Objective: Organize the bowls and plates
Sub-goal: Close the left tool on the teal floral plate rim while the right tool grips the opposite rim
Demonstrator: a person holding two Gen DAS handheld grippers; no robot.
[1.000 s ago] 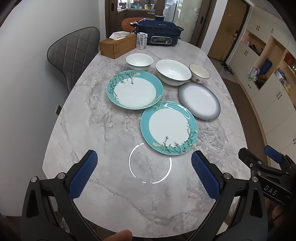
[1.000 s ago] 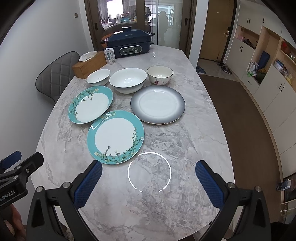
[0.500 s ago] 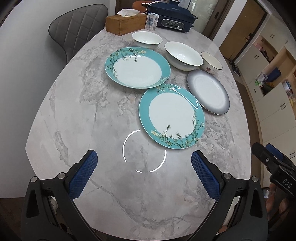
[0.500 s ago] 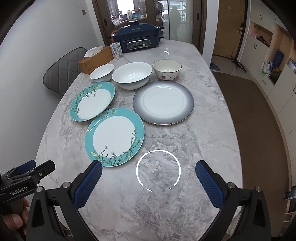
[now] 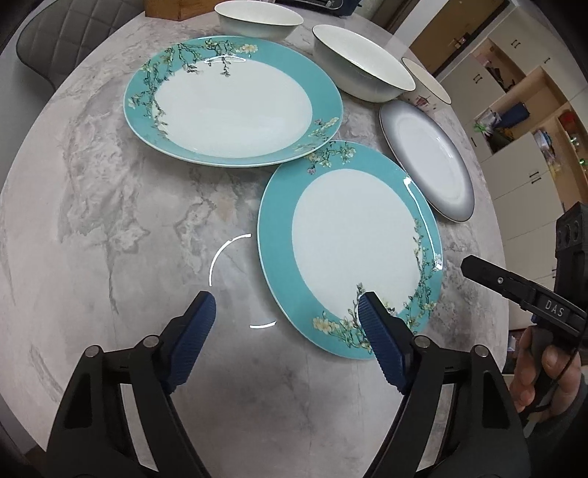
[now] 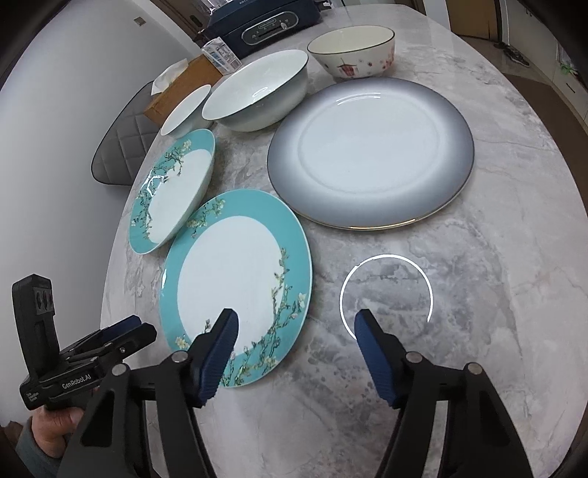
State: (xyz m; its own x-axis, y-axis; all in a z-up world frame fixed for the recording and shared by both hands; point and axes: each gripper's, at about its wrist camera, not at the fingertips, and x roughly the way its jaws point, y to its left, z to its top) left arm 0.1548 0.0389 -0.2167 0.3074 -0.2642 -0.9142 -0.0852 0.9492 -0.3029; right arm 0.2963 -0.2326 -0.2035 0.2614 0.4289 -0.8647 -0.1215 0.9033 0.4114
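Observation:
Two teal floral plates lie on the marble table: a near one (image 5: 352,250) (image 6: 235,283) and a far one (image 5: 231,99) (image 6: 172,191). A grey-rimmed plate (image 5: 430,158) (image 6: 371,154) lies to the right. Behind stand a small white bowl (image 5: 257,18) (image 6: 187,110), a large white bowl (image 5: 364,62) (image 6: 257,92) and a patterned bowl (image 6: 352,51). My left gripper (image 5: 286,316) is open and empty over the near teal plate's front-left edge. My right gripper (image 6: 294,331) is open and empty by that plate's front-right edge.
A wooden tissue box (image 6: 183,84), a small carton (image 6: 220,51) and a dark blue cooker (image 6: 264,22) stand at the table's far end. A grey chair (image 6: 121,147) stands at the left side. Cupboards (image 5: 522,110) line the right wall.
Both grippers have moved forward and down toward the near teal plate, and their jaws stand closer together than before. The dishes have not moved.

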